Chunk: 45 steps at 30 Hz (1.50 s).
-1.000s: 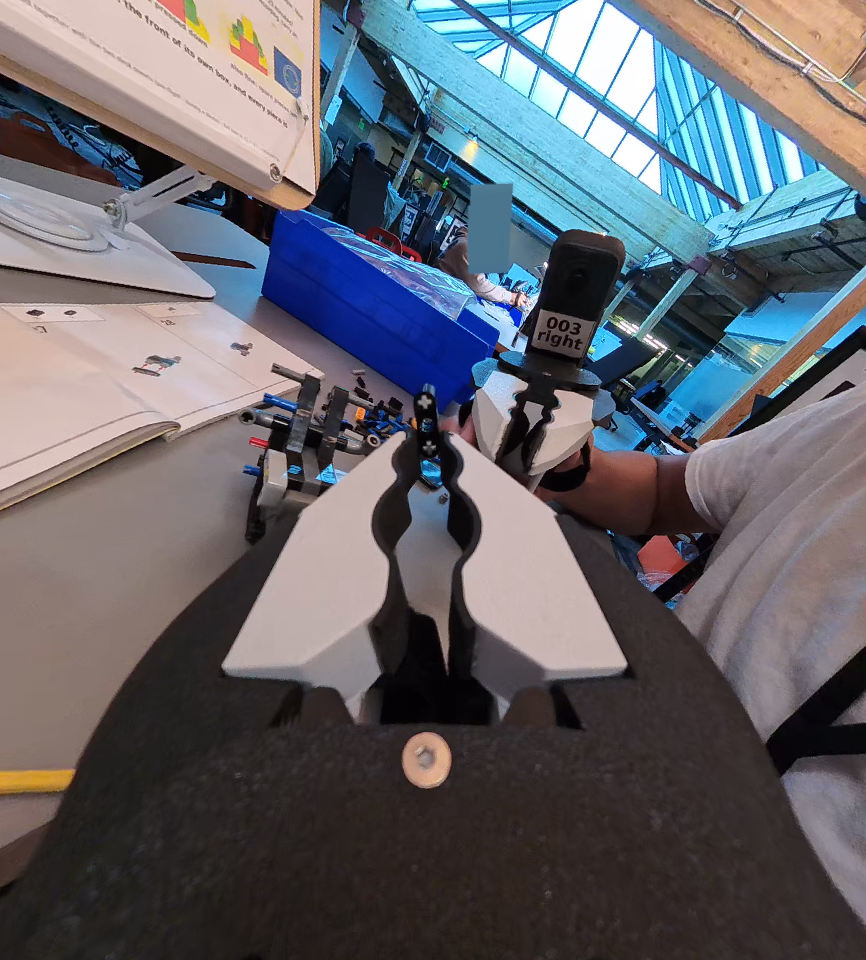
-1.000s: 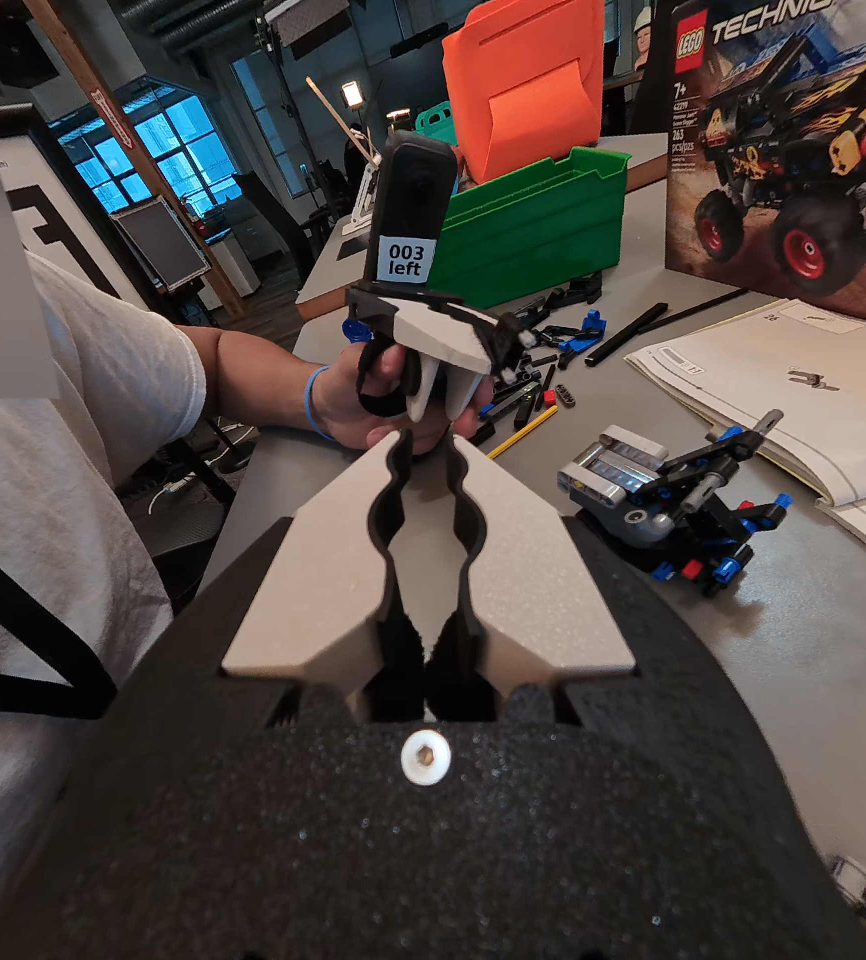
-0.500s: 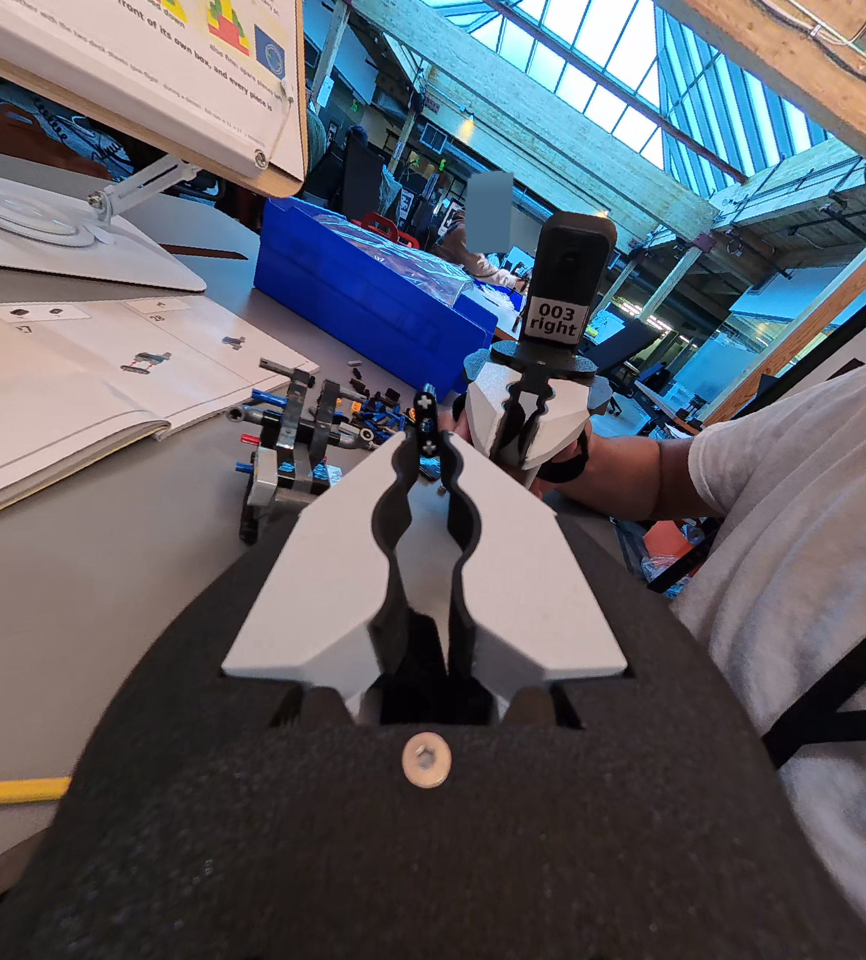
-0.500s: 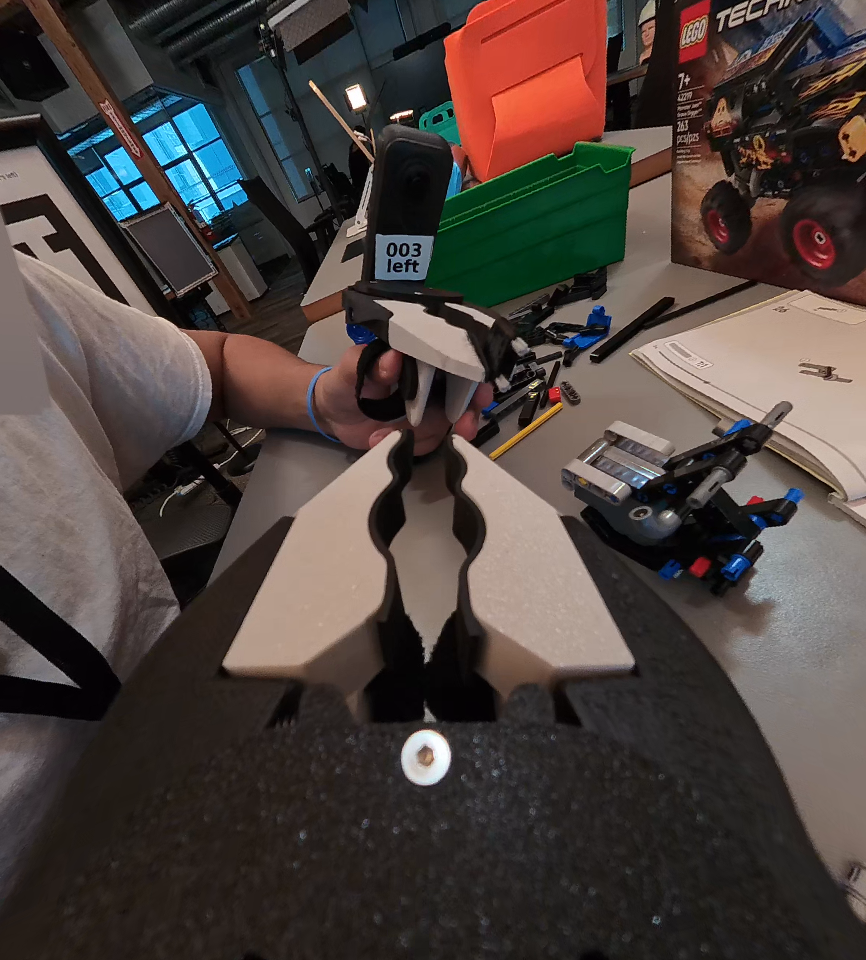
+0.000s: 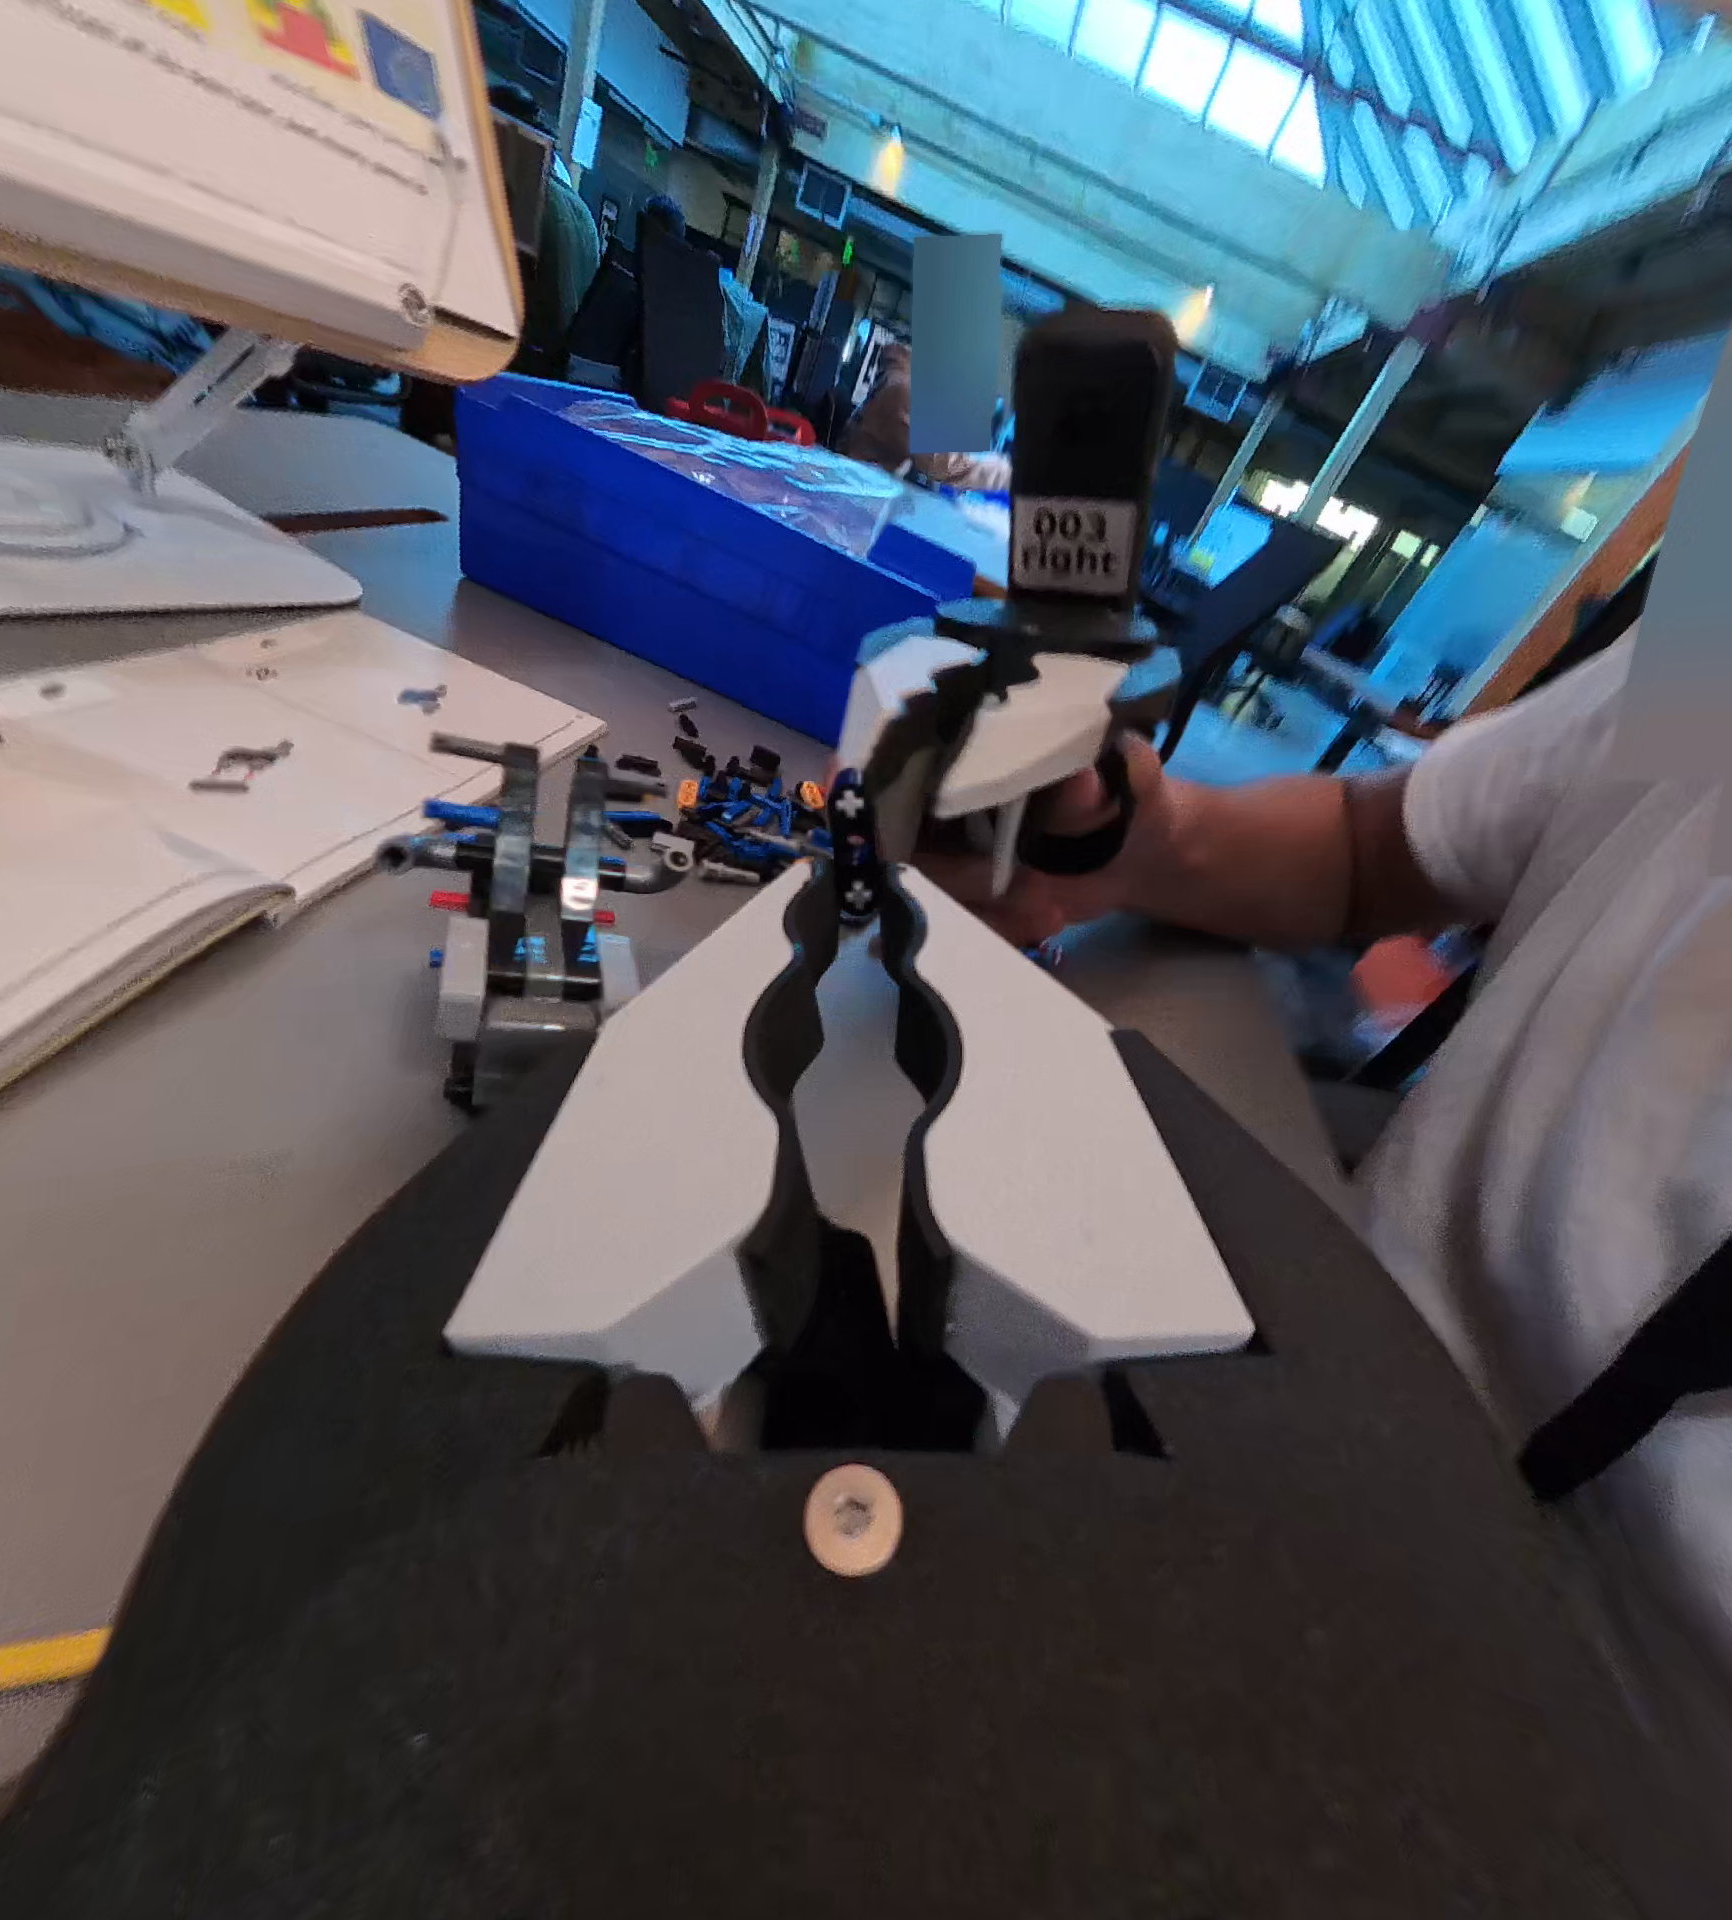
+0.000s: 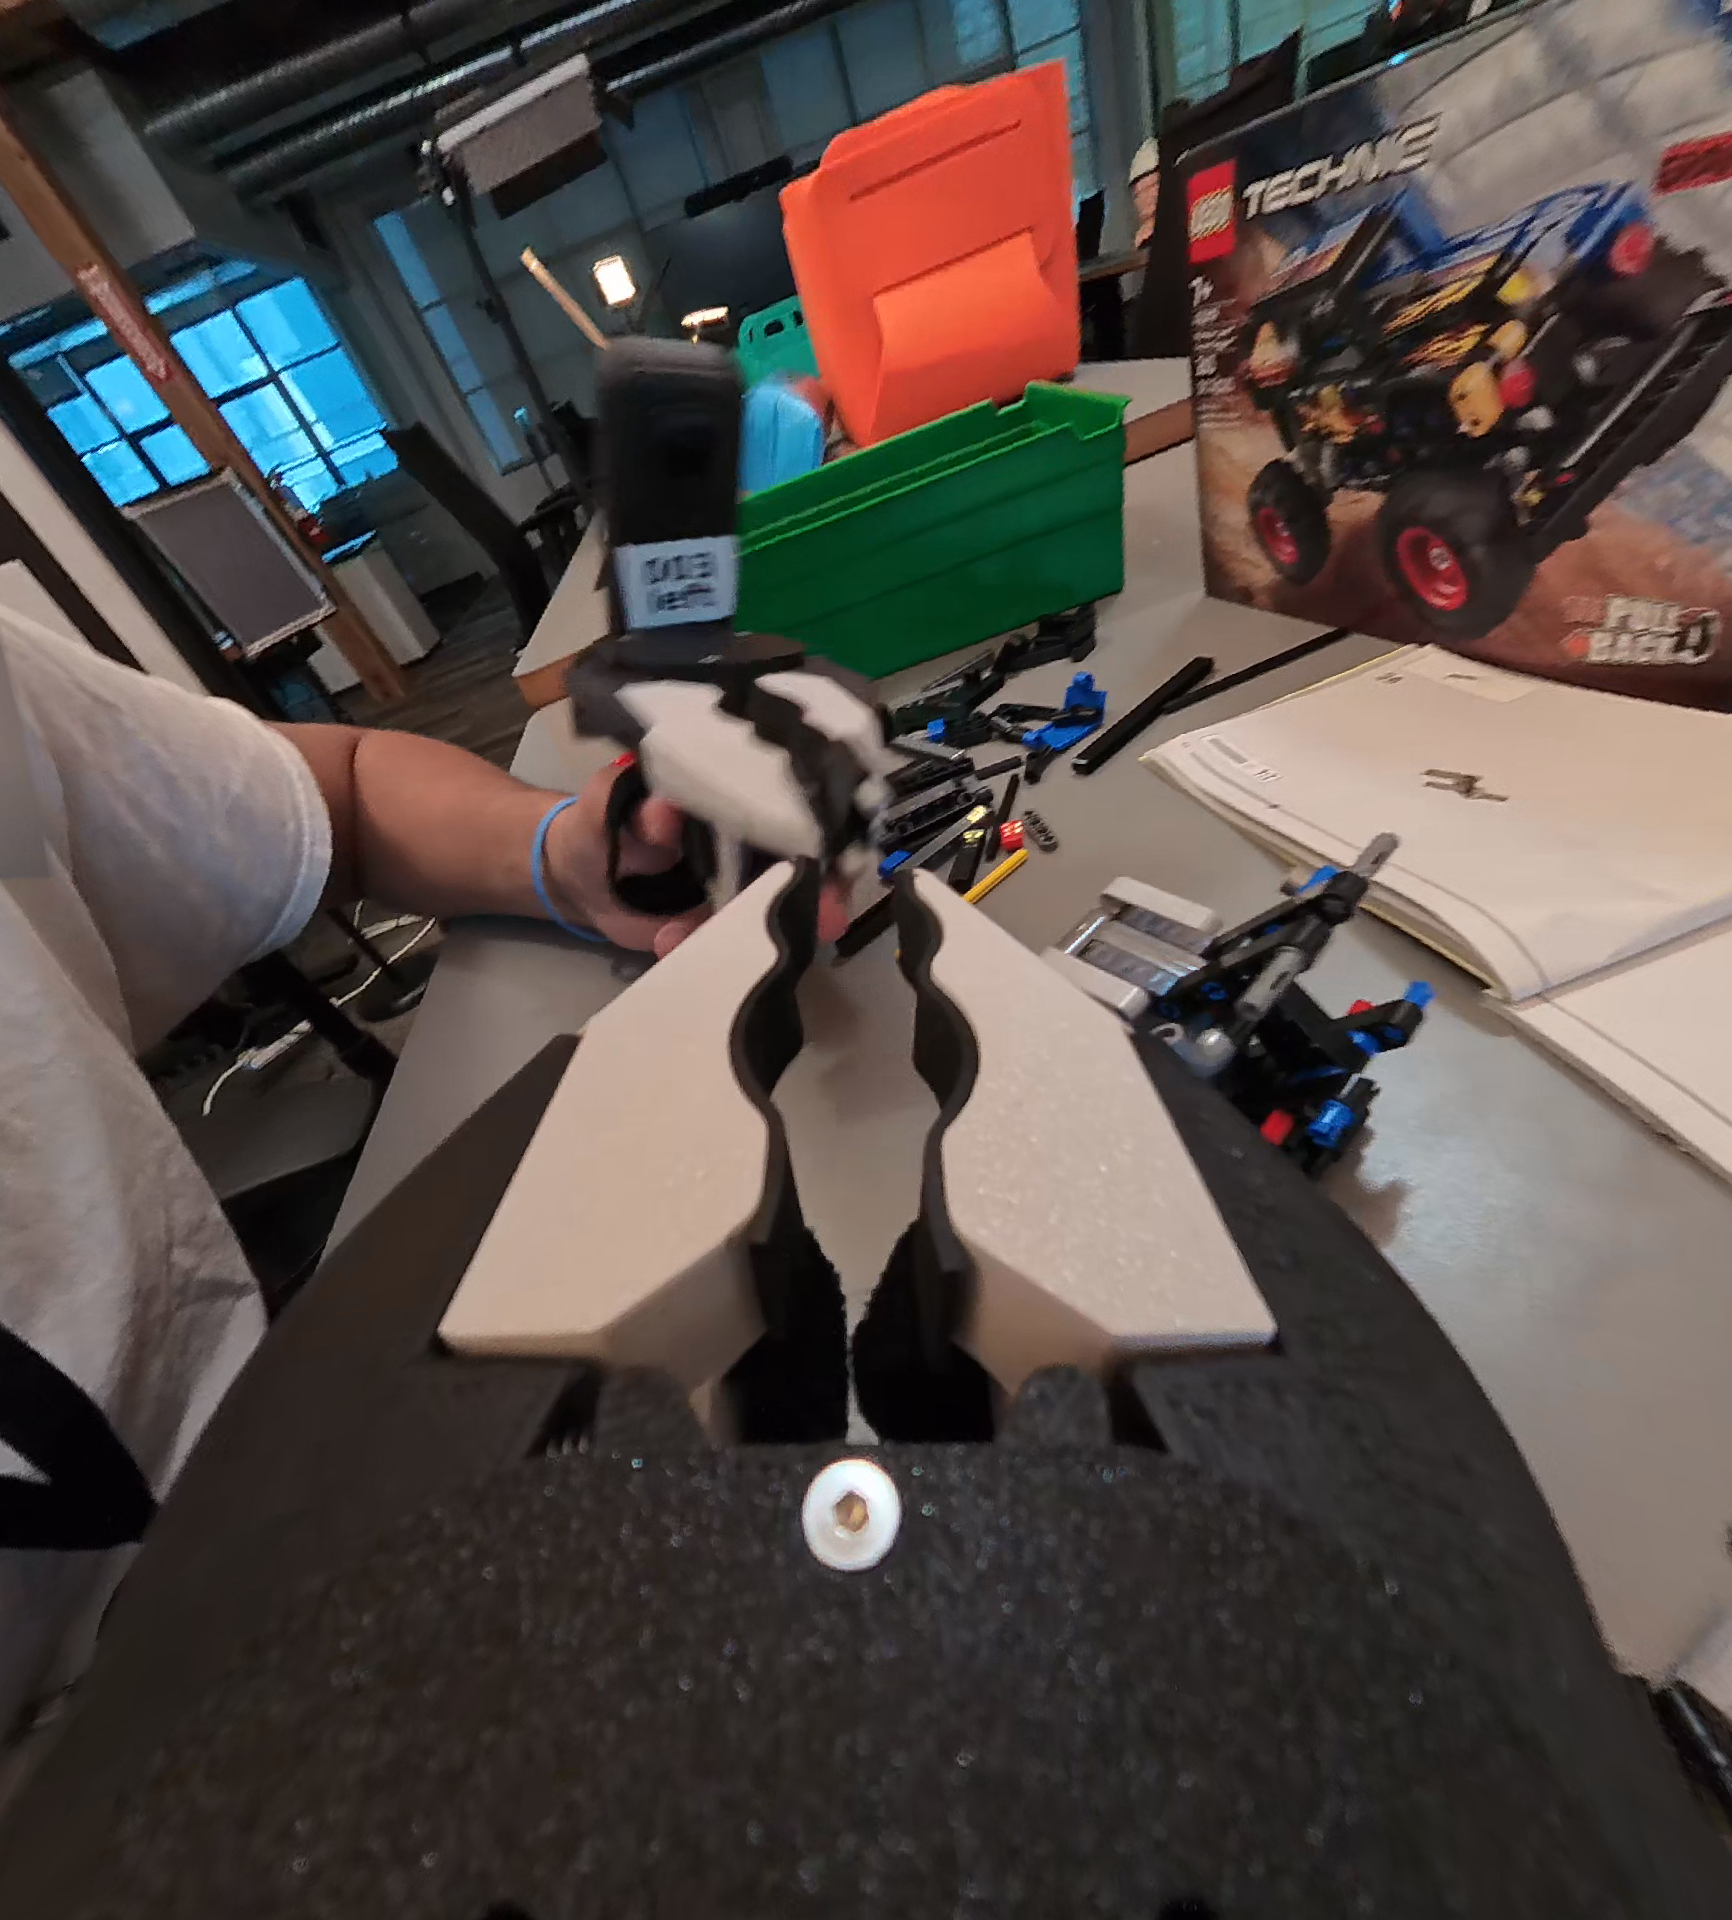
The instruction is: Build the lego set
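Observation:
My left gripper [image 5: 851, 885] is shut on a short black lego beam [image 5: 854, 847] with white cross holes, held upright above the grey table [image 5: 166, 1247]. My right gripper [image 6: 854, 881] is narrowly open and empty. In the left wrist view its tips [image 5: 893, 821] are right beside the beam's top. The left gripper also shows in the right wrist view [image 6: 846, 831], just beyond my right fingertips. The part-built black, grey and blue lego chassis [image 5: 529, 925] sits on the table, and it shows to the right in the right wrist view [image 6: 1257, 997].
Loose lego pieces [image 5: 737, 810] lie behind the chassis, with more in the right wrist view [image 6: 987, 769]. An open instruction booklet [image 6: 1516, 810], the set's box [image 6: 1516, 416], a green bin [image 6: 935, 540] and a blue bin [image 5: 696, 551] ring the work area. The person's arms hold both grippers. Left and right tips are no more than a few centimetres apart.
Both grippers have moved closer together; the right gripper's tips now sit beside the held beam. The left gripper has swung right and tilted. Both views are motion-blurred.

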Motion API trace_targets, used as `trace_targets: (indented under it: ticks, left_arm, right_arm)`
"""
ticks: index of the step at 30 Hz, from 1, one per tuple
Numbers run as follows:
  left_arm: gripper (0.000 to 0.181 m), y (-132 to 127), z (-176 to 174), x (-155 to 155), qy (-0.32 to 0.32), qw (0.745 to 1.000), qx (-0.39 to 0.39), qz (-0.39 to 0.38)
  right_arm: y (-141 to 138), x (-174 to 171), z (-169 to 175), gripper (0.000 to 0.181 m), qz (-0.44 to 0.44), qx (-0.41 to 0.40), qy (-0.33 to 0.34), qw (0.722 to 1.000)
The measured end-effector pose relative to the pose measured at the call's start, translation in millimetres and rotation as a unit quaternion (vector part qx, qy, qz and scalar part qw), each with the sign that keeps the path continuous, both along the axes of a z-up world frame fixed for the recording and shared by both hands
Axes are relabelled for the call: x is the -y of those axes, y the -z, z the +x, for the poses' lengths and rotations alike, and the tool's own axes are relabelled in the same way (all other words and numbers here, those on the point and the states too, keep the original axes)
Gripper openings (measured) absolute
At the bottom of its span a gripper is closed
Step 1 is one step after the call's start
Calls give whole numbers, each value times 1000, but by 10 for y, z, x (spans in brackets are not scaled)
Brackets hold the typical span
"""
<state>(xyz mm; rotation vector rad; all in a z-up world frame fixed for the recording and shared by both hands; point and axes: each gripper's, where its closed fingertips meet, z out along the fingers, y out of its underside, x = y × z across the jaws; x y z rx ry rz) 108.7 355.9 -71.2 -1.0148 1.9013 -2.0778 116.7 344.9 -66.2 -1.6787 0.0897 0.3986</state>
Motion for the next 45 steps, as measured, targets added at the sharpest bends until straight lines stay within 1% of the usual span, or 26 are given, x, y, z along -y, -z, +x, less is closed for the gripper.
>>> trace_targets:
  ticks: [3, 6, 10, 14, 21, 25, 26, 29, 31, 37, 45]
  left_arm:
    - [5, 27, -97, 131, -1, 995, 68, 79]
    - [5, 25, -115, 150, -9, 990, 99, 104]
    - [5, 34, -118, 149, -3, 991, 91, 100]
    - [5, 37, -122, 151, 0, 991, 87, 99]
    - [5, 58, -137, 179, 0, 989, 94, 113]
    - [5, 46, -134, 166, 1, 990, 91, 105]
    - [5, 44, -133, 164, 1, 990, 91, 105]
    - [5, 50, -142, 177, 4, 990, 93, 109]
    - [6, 55, -152, 188, 6, 989, 95, 112]
    - [5, 67, -173, 213, 13, 988, 100, 119]
    - [5, 72, -178, 220, 13, 987, 103, 124]
  right_arm:
    - [-2, 3, 6, 15, 0, -4, -2, 1000]
    - [-34, 17, -49, 8, 12, -8, -21, 1000]
    - [-47, 20, -109, 10, 15, -1, -39, 999]
    - [-42, 13, -141, 10, 16, 14, -41, 999]
    - [-35, 14, -178, 11, 15, 8, -49, 999]
    - [-173, 62, -158, 11, 49, 6, -45, 998]
    - [-177, 60, -137, 11, 46, 3, -41, 998]
    - [-94, 39, -136, 20, 22, 8, -45, 999]
    - [-84, 31, -153, 20, 24, 10, -44, 999]
    - [-75, 36, -185, 1, 26, 35, -44, 998]
    - [-75, 41, -208, 0, 32, 48, -47, 997]
